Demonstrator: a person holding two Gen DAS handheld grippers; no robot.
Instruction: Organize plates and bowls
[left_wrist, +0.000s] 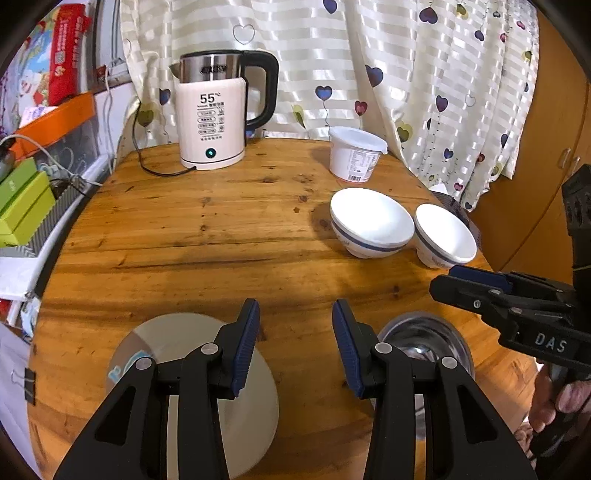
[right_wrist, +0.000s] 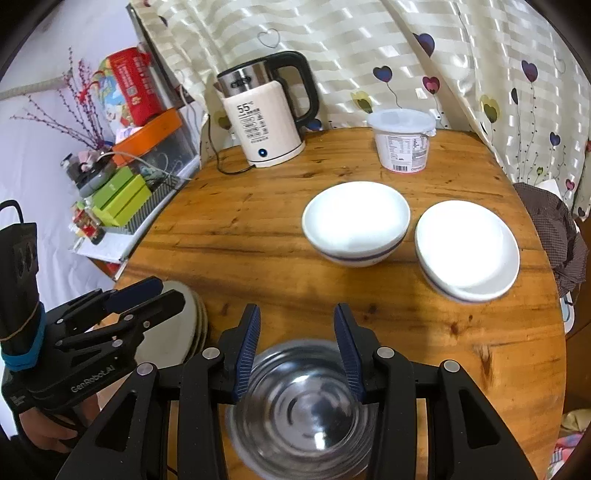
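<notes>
Right gripper (right_wrist: 297, 347) spread wide above the shiny steel bowl (right_wrist: 303, 406); left gripper (left_wrist: 295, 343) parted too, round plate stack (left_wrist: 207, 391) under its left finger. Two glossy white bowls (right_wrist: 356, 221) wait beyond.

Setting: a domestic room, used for dining. Indicators: a round wooden counter (right_wrist: 369, 302) carrying an electric kettle (right_wrist: 266, 118) with its cord, a lidded white food tub (right_wrist: 402, 142), white ceramic bowls (right_wrist: 356, 223) and a steel bowl (right_wrist: 303, 406). A heart-patterned curtain (left_wrist: 424, 74) hangs behind. A side shelf (right_wrist: 125, 221) holds green boxes (right_wrist: 120, 199), snack packaging and decorative branches.
</notes>
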